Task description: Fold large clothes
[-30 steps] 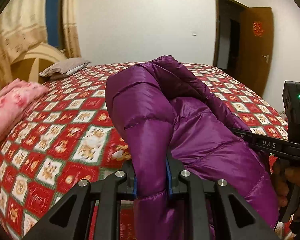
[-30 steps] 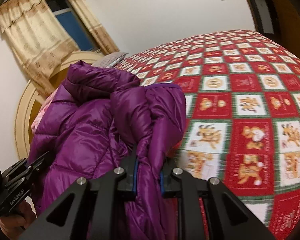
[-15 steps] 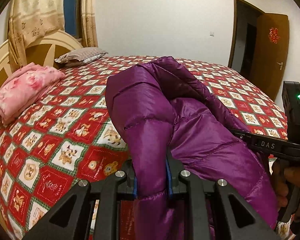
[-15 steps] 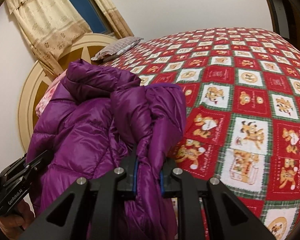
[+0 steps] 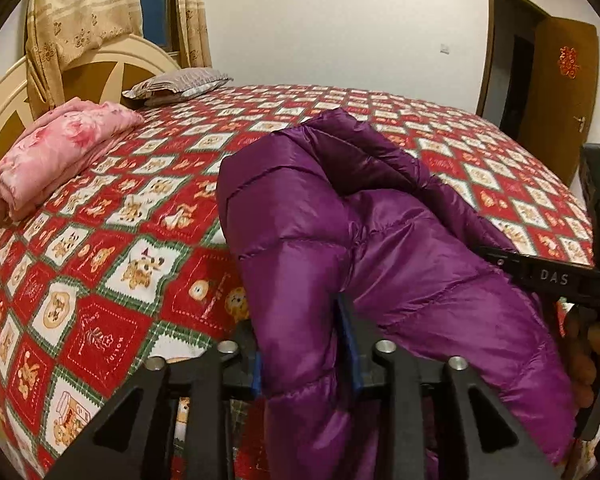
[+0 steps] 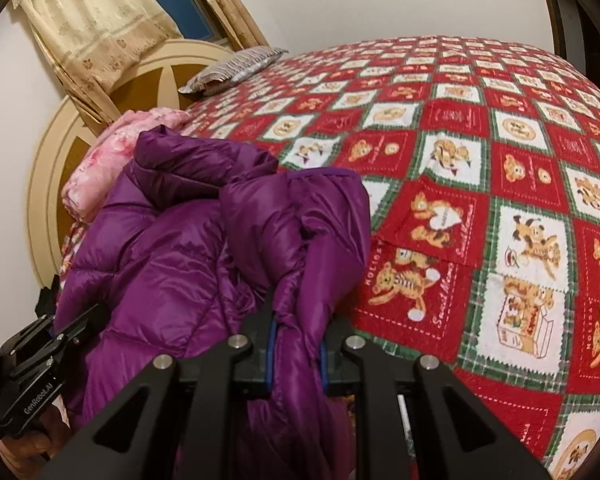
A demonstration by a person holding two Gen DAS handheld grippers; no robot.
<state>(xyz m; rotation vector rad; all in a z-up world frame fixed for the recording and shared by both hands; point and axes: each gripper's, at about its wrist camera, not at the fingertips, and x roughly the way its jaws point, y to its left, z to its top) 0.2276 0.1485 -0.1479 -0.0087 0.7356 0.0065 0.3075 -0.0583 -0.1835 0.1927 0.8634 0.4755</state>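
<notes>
**Purple jacket held aloft over bed, not yet laid out**

Bedroom setting: the bed (image 5: 148,216), under a red-and-white checked cover, fills most of both views and serves as the reference for all placements. At its head end stand the wooden headboard (image 5: 100,76) and a grey pillow (image 5: 176,84); a folded pink quilt (image 5: 56,156) lies on the cover just short of the headboard.

The purple down jacket (image 5: 380,248) hangs at the near edge of the bed, raised above the cover, not resting flat on it. In my judgement it is held so in order to carry it over the open cover and spread it before folding.

Its long axis cannot be told with certainty; the bulk bunches between the two grips and the loose ends droop downward, out of view.

The left gripper (image 5: 304,360) has its jaws pinched on a quilted panel. The right gripper (image 6: 296,344) has its jaws clamped on a gathered edge of the same jacket.
</notes>
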